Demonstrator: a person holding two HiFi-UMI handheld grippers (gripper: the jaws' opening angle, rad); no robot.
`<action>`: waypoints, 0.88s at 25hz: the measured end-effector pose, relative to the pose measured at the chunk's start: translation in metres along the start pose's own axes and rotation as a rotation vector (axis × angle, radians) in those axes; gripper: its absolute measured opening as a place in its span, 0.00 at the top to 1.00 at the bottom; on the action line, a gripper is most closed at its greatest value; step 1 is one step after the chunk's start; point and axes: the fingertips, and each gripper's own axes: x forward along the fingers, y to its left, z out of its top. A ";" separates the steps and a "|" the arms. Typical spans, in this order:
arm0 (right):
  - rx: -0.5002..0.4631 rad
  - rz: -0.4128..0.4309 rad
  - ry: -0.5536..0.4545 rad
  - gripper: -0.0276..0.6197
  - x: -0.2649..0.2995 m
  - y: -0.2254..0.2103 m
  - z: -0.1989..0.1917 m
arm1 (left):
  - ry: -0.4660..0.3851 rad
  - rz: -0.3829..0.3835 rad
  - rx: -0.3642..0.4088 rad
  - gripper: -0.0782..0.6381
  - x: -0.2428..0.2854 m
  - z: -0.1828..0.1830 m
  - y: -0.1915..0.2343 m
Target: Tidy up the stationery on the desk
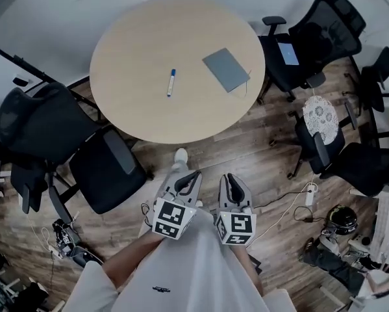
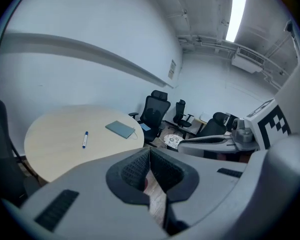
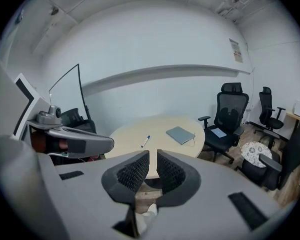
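Table (image 1: 126, 109) front bare (pen (image 1: 171, 82), notebook (image 1: 226, 69) farther); chair (image 1: 106, 171) crowds left.

Pale round table (image 1: 136, 64) — black office chairs (image 1: 45, 125), wood floor (image 1: 246, 155)

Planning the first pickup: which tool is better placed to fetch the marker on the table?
Left, marginally. The marker lies on the left tool's side; the notebook faces the right tool. Both are shut, empty, short of the table.

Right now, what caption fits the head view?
Left gripper and right gripper, shut, before a round table with marker and notebook.
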 end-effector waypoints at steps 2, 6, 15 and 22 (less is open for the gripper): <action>-0.020 -0.012 0.020 0.88 0.033 -0.006 0.023 | 0.005 -0.024 -0.036 0.86 0.024 0.023 0.025; -0.029 -0.011 0.040 0.88 0.101 -0.007 0.066 | 0.015 -0.084 -0.010 0.86 0.062 0.067 0.069; -0.052 0.006 0.066 0.85 0.209 -0.019 0.132 | -0.002 -0.052 -0.069 0.86 0.123 0.130 0.154; -0.075 0.089 0.105 0.75 0.244 -0.049 0.149 | 0.009 0.016 -0.117 0.86 0.158 0.145 0.164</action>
